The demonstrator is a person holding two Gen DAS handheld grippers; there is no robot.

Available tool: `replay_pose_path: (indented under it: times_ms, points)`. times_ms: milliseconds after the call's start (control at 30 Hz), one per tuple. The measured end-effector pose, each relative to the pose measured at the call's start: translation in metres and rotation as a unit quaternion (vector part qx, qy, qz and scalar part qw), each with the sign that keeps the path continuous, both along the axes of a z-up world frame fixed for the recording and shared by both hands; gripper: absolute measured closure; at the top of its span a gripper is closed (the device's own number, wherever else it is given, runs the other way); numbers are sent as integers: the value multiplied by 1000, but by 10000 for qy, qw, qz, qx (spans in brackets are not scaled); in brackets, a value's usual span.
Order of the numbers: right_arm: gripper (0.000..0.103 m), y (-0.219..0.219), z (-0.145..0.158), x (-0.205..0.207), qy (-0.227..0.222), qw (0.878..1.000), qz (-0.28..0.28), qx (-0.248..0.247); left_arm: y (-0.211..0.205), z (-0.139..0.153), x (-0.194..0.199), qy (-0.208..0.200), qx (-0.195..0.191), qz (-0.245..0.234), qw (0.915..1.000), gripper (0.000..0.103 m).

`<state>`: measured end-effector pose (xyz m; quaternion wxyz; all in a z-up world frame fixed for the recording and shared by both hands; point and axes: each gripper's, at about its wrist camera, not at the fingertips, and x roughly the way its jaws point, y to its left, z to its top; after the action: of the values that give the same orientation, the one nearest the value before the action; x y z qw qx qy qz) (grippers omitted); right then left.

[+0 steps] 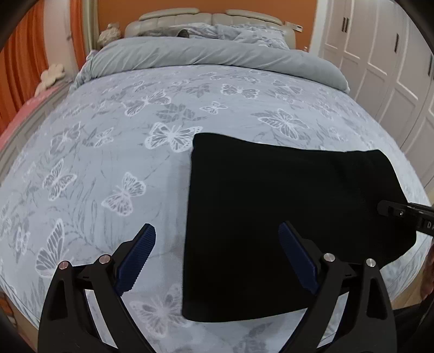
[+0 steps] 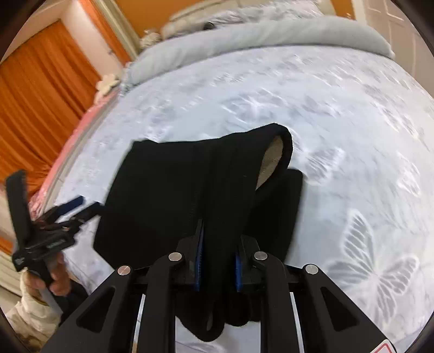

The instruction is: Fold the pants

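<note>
pants [image 1: 284, 217] on bed [image 1: 135, 168]; rolled duvet [image 1: 217, 55] behind, headboard [image 1: 173, 21] beyond.

Hardly any readable text is showing. Right gripper [image 1: 407, 214] body, coming in at 3 o'clock in the left wrist view, is showing white letters, only "DA" legible. Left gripper [image 2: 78, 202] label at 9 o'clock is blurring out, unreadable.

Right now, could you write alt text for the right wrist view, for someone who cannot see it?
The right gripper pinches a bunched fold of black pants lying on a butterfly-print bedspread. At left, a hand holds the left gripper, open, beside the pants.
</note>
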<state>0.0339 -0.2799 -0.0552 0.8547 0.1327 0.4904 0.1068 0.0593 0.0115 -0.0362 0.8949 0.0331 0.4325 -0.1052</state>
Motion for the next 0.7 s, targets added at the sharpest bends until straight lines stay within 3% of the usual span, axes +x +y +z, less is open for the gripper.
replay_pose_path:
  times_ms: [133, 233, 367, 467, 567, 633, 700]
  points:
    - [83, -10, -41, 3, 443, 9989, -137, -110, -8, -10, 0, 82, 155, -73, 9998, 11]
    - [80, -13, -33, 0, 375, 9991, -184, 23, -12, -21, 2, 210, 312, -35, 9993, 11]
    - [76, -16, 10, -13, -377, 9980, -478, -179, -16, -23, 0, 160, 400, -34, 9991, 11]
    - [76, 3, 31, -5, -846, 9956, -333, -207, -20, -25, -1, 41, 624, 3, 9980, 11]
    - [80, 18, 13, 23, -478, 9983, -125, -294, -24, -28, 1, 87, 655, -2, 9978, 11]
    - [86, 15, -17, 47, 89, 9971, -324, -676, -27, -29, 1, 99, 652, -44, 9978, 11]
    - [90, 2, -31, 58, 330, 9958, -628, -580, -28, -29, -1, 74, 695, -63, 9975, 11]
